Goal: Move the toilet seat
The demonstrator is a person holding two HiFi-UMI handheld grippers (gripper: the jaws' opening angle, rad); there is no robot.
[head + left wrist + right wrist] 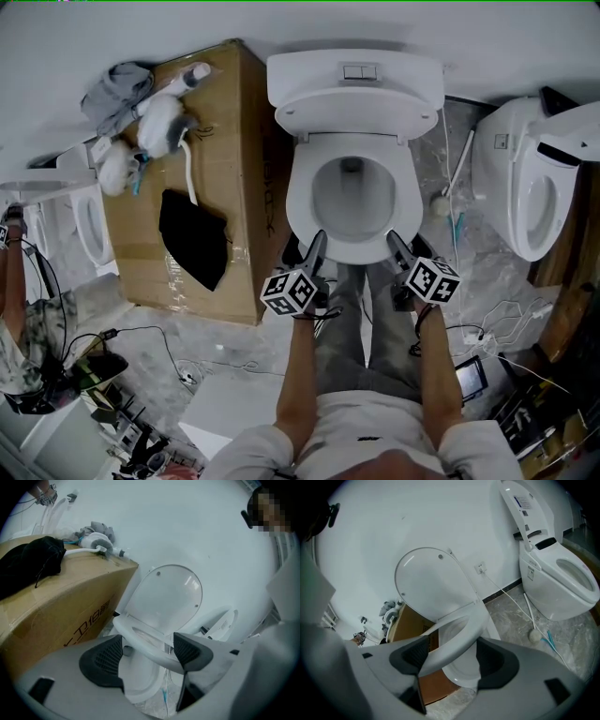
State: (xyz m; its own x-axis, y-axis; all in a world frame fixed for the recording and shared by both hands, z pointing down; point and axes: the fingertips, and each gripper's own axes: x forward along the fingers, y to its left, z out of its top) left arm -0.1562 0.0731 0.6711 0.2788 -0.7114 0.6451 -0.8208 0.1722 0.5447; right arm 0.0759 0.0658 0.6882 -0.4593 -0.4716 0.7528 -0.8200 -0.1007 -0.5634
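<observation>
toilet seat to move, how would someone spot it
Look at the middle toilet, beside the cardboard box. Its seat is the white ring tilted off the bowl below the upright lid, the only one with the left gripper and right gripper at its front.

A white wall (94, 28), grey marbled floor (234, 366), a cardboard box (202, 169) left, a second toilet (525, 187) right.

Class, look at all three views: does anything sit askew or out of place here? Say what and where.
The toilet seat is askew. It is half-raised, tilted off the bowl yet well short of the upright lid. Its front rim crosses between the open jaws of the left gripper and the right gripper.
</observation>
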